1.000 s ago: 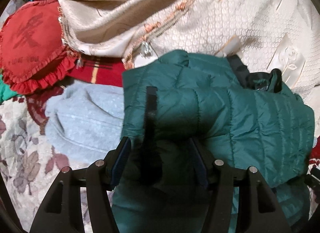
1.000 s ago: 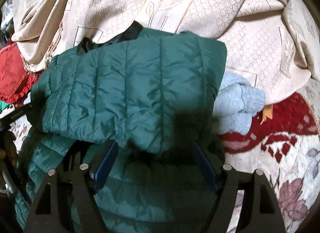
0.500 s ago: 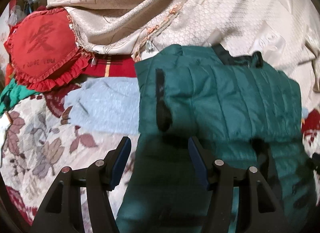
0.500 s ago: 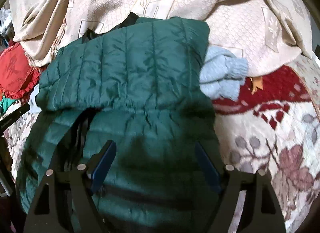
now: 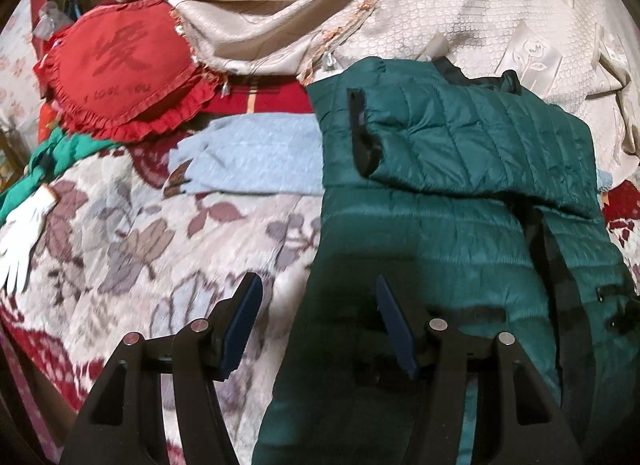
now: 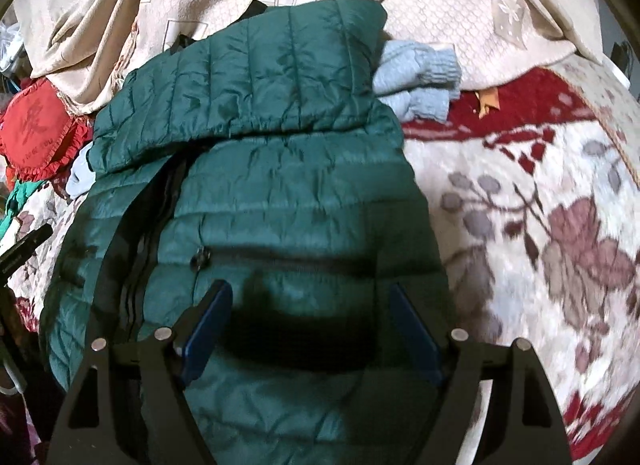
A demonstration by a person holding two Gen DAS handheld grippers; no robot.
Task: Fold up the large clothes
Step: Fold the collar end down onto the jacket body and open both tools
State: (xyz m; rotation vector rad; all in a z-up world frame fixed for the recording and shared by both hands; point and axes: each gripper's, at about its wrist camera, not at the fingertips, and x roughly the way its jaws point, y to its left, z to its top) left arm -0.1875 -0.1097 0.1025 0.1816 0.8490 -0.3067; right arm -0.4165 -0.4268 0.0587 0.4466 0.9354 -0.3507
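A dark green quilted puffer jacket (image 5: 460, 225) lies on a floral bedspread (image 5: 120, 249) patterned in cream, grey-mauve leaves and red; its upper part is folded down over the body, so a doubled quilted band (image 6: 256, 85) sits across the far end of the garment; a black zip line runs lengthwise down the body in the right wrist view, and a pocket zip (image 6: 200, 257) crosses just ahead of the right tool. The left tool (image 5: 318, 319) is spread wide and holds nothing; its right finger hangs over the near left edge of the jacket, its left finger over bare bedspread. The right tool (image 6: 310, 321) is likewise spread wide and empty, both blue-padded fingers above the jacket's lower body; whether they touch the fabric cannot be told. A pale blue knitted garment (image 5: 256, 157) lies under the jacket's far end, showing at its left side in the left wrist view and at its right side (image 6: 416, 77) in the other. A red frilled cushion (image 5: 120, 77) sits at the far left, with a bright green cloth (image 5: 52, 161) and a white glove (image 5: 24, 237) near it; a cream embossed blanket (image 5: 400, 9) is heaped behind the jacket.
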